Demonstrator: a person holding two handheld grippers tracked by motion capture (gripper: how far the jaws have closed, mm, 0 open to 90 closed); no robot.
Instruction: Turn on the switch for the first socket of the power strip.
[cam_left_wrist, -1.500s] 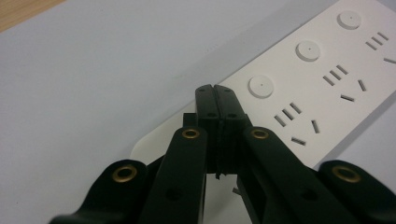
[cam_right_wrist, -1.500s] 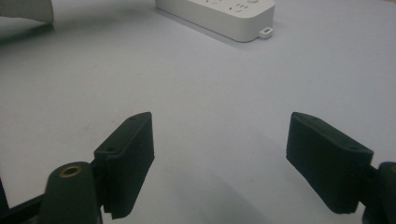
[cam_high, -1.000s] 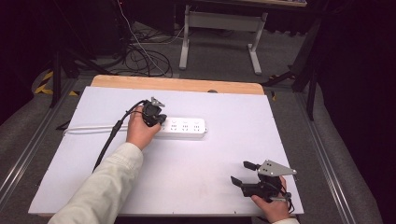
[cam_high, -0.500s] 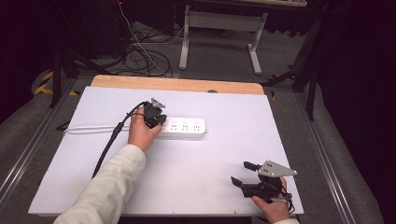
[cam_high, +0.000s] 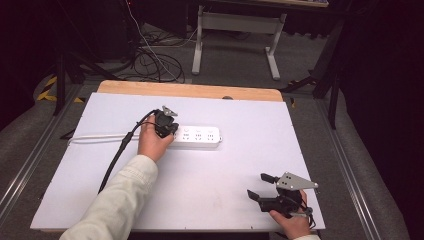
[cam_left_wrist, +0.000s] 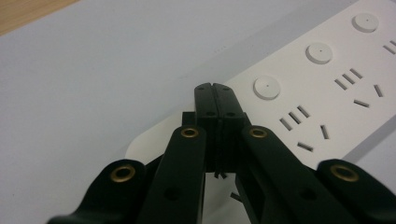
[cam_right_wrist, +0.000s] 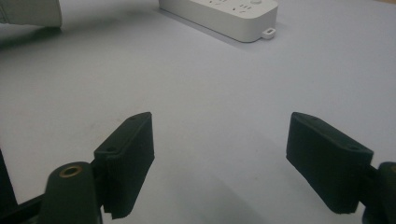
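While left tongs (cam_left_wrist: 215, 93) press together over the power strip (cam_left_wrist: 327, 88) — right tongs (cam_right_wrist: 219, 158) spread.

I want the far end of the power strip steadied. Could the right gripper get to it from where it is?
Probably yes. The right gripper sits open near the table's front edge, and bare tabletop lies between it and the power strip. The left gripper is at the strip's other end.

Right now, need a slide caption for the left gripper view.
Shut left tongs poised over the end of the white power strip, beside its round buttons.
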